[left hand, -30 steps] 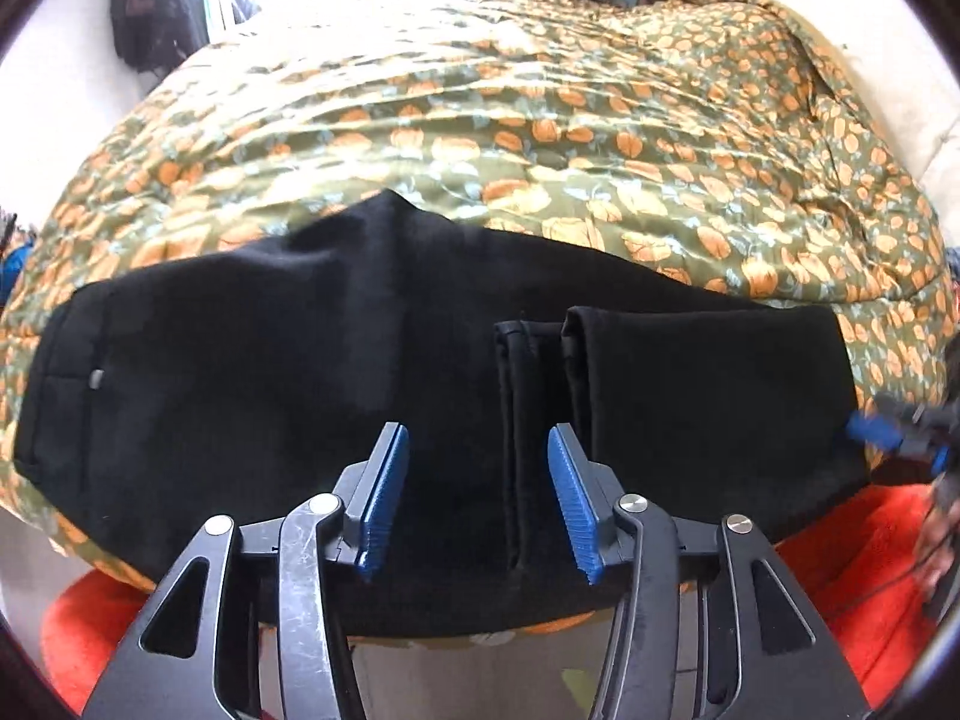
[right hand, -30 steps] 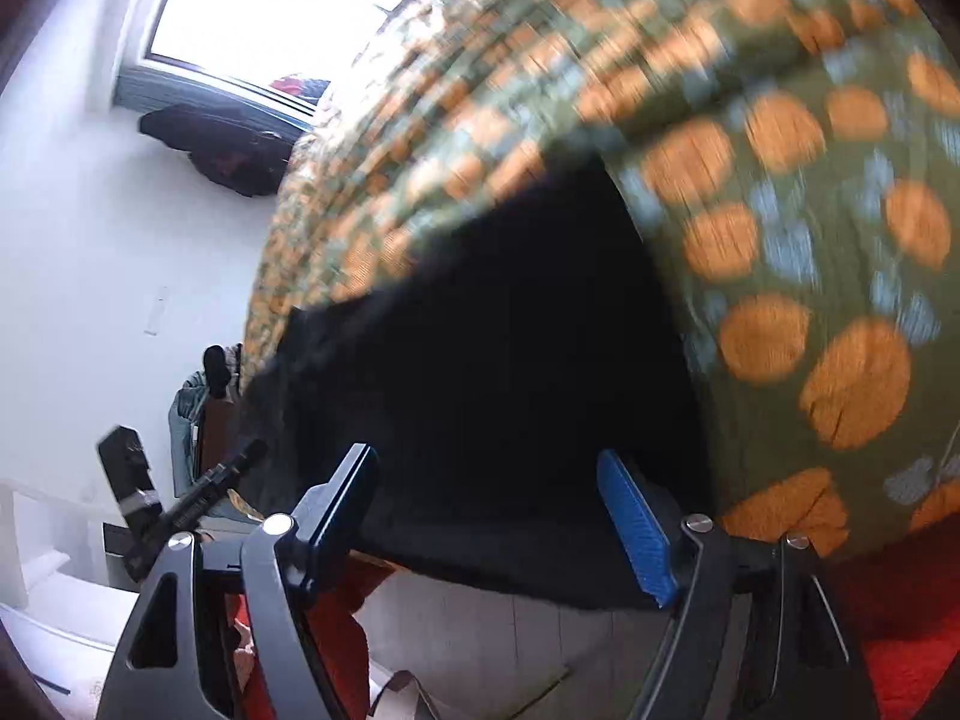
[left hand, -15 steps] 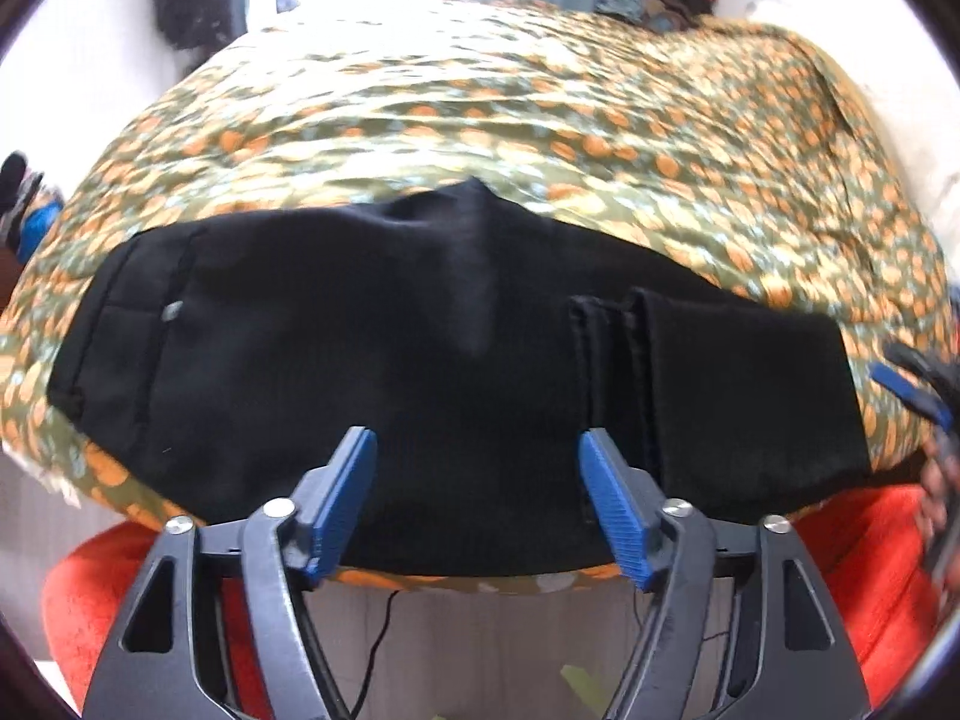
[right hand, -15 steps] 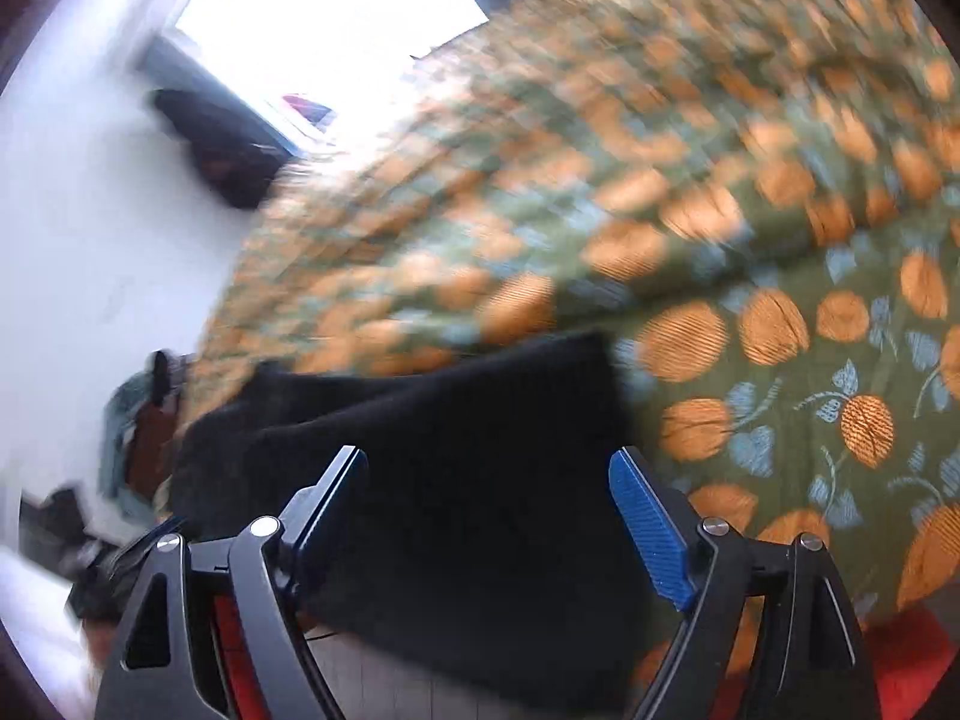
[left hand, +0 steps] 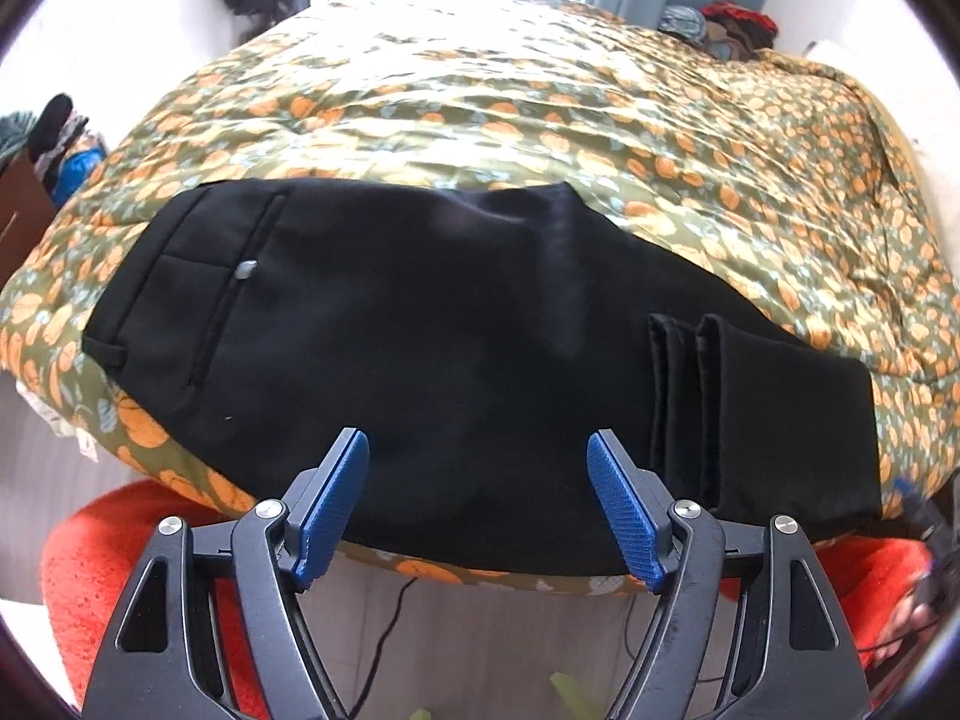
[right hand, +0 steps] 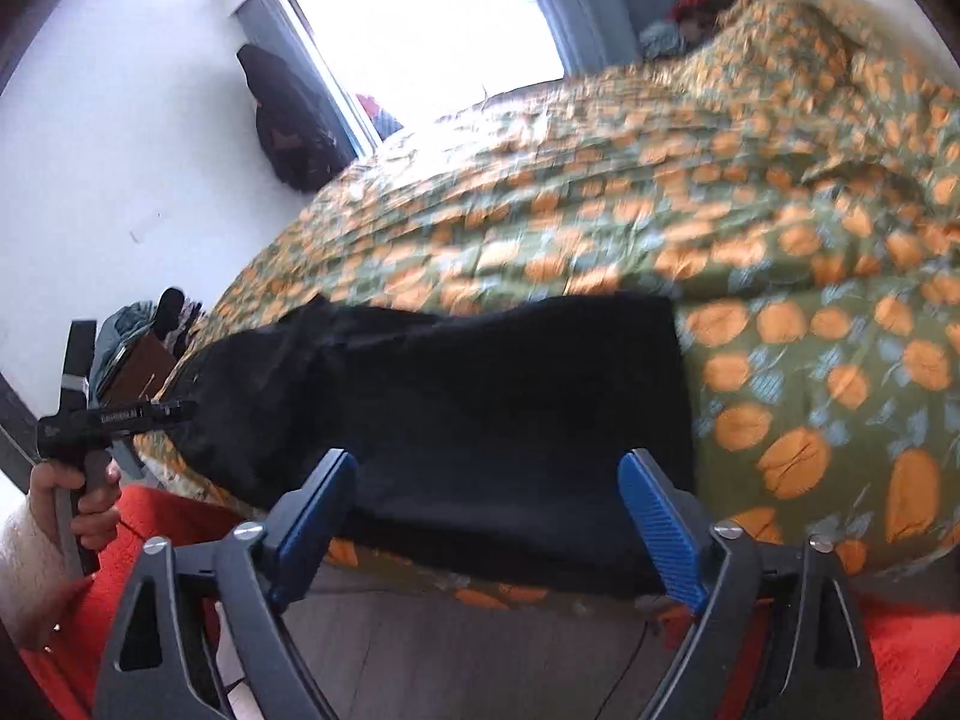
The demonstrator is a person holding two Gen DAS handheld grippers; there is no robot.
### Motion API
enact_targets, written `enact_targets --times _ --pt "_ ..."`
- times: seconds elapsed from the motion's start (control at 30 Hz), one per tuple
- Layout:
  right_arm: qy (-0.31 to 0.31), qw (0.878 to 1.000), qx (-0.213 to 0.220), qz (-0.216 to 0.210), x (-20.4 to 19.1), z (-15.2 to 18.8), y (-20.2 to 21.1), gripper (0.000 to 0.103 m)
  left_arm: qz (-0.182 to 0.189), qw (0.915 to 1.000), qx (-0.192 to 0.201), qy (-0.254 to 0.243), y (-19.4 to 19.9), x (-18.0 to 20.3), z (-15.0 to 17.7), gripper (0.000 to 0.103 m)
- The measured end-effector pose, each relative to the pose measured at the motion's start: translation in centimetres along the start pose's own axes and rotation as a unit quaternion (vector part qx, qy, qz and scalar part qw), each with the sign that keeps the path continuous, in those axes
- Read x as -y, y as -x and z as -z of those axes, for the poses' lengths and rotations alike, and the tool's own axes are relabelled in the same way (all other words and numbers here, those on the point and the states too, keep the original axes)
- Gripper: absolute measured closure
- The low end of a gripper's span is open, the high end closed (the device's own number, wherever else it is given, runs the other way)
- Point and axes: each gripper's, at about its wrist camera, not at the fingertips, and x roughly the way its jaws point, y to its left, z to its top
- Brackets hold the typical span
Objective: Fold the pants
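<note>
Black pants [left hand: 456,324] lie flat along the near edge of the bed, on the green bedspread [left hand: 540,90] with orange print. Waistband end to the left, leg hems folded over toward the right.

Left gripper [left hand: 477,504]: fingers spread apart, nothing between them, hanging just above the near edge of the pants.

Right gripper [right hand: 486,525]: jaws opening, nothing pinched, over the folded end of the pants.

Left hand [right hand: 78,495] grips its tool handle at the bedside.

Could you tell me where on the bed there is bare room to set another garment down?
The quilt lies bare behind the black pants, up to the clothes pile at its far end, and also right of the pants' folded end. The near edge is crowded.
</note>
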Motion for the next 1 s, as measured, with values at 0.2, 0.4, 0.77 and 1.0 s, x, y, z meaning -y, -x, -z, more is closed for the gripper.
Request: enact_targets --times 0.2,0.4,0.77,1.0 --pt "-0.025 0.999 -0.039 -0.011 0.9 0.3 -1.9 0.012 0.018 0.9970 0.014 0.074 1.9 -5.9 -2.3 0.026" --pt "-0.072 0.997 -0.021 -0.016 3.1 0.6 -1.2 0.011 0.070 0.9547 0.070 0.281 5.0 -20.1 -3.9 0.019" --pt "-0.057 0.998 -0.034 -0.010 1.9 0.3 -2.6 0.011 0.040 0.9544 -0.004 0.296 -0.1 -23.9 -1.5 0.065" --pt "-0.052 0.998 -0.036 -0.009 1.7 0.4 -2.5 0.011 0.076 0.9381 -0.026 0.337 -3.6 -24.0 -0.8 0.055"
